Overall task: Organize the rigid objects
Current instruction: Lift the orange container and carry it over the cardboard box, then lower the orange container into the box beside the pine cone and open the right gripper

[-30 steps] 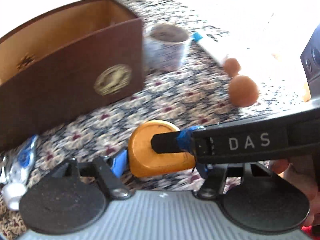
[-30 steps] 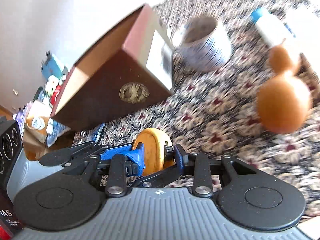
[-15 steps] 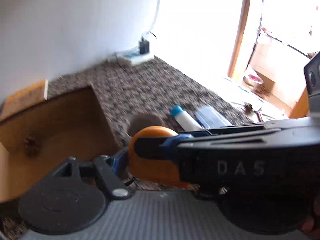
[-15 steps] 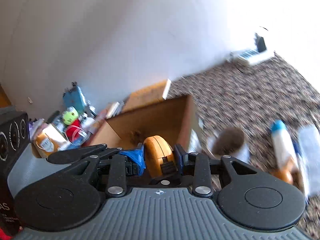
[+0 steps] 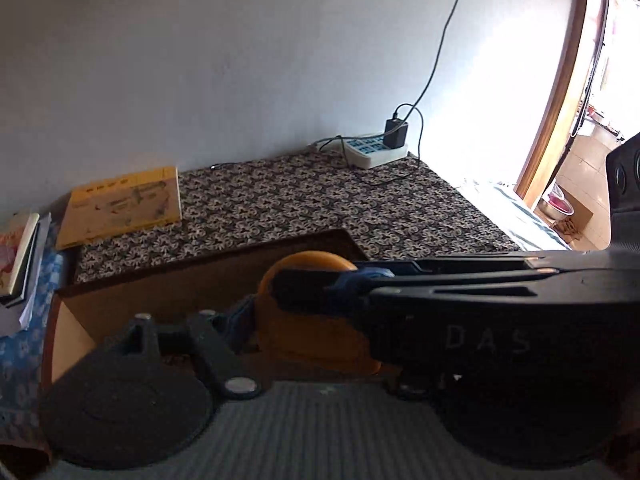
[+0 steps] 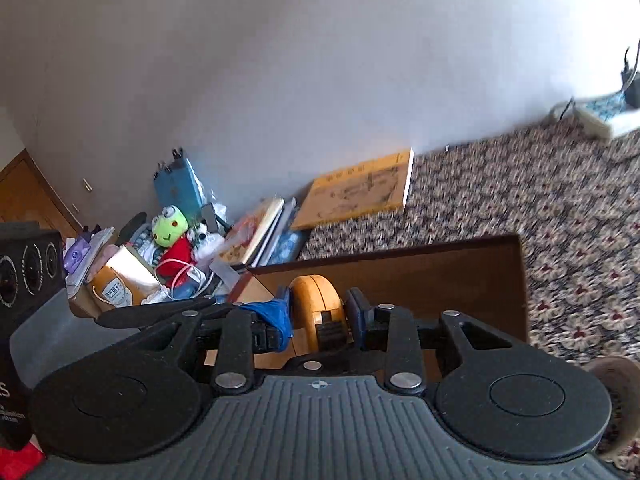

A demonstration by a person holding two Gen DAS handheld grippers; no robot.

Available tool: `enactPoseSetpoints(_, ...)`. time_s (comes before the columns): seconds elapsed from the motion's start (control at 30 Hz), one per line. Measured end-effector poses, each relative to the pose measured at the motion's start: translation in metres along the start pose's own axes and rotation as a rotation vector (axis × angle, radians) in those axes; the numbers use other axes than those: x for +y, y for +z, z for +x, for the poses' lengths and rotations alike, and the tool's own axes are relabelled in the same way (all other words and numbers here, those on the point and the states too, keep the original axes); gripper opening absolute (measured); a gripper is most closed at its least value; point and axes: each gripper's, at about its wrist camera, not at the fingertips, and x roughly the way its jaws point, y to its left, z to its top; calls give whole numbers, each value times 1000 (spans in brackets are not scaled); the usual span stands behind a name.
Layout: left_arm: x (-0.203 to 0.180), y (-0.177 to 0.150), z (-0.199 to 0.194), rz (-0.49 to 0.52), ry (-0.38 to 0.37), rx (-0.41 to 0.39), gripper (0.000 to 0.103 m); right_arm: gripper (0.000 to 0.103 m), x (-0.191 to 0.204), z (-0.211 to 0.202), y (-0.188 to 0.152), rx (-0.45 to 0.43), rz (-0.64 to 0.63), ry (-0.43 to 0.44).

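An orange round object is clamped between the blue-padded fingers of my right gripper, held over the open brown wooden box. In the left wrist view the same orange object shows in front of the box, with the right gripper's black finger lying across it from the right. My left gripper sits around the object too; its left blue pad is beside the object, and its right finger is hidden behind the other gripper.
A yellow book lies on the patterned cloth behind the box. A white power strip with a charger sits by the wall. Books, a green plush toy and clutter pile at the left. A cup shows at the right edge.
Both grippers have risen with the orange object and tilted up, from low over the cloth in front of the box to above the box opening. The cup and orange gourd left the view.
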Motion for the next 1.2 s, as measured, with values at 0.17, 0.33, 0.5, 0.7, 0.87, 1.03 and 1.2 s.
enactPoseSetpoints(0.17, 45, -4, 51, -83, -7, 132, 59, 13, -23, 60, 0, 163, 109, -32)
enactPoseSetpoints(0.33, 76, -15, 98, -138, -14, 277, 60, 13, -42, 97, -2, 250, 211, -58)
enactPoseSetpoints(0.5, 84, -15, 106, -146, 34, 276, 60, 17, -56, 104, -2, 212, 267, -100)
enactPoseSetpoints(0.7, 85, -10, 101, -113, 63, 221, 59, 17, -68, 99, -2, 160, 315, -157)
enactPoseSetpoints(0.87, 90, -13, 107, -138, 44, 224, 59, 17, -65, 93, -2, 160, 307, -160)
enactPoseSetpoints(1.03, 91, -10, 100, -133, 64, 172, 62, 17, -57, 84, 9, 201, 300, -123)
enactPoseSetpoints(1.2, 93, -7, 87, -99, 111, 156, 62, 17, -57, 63, 17, 237, 286, -181)
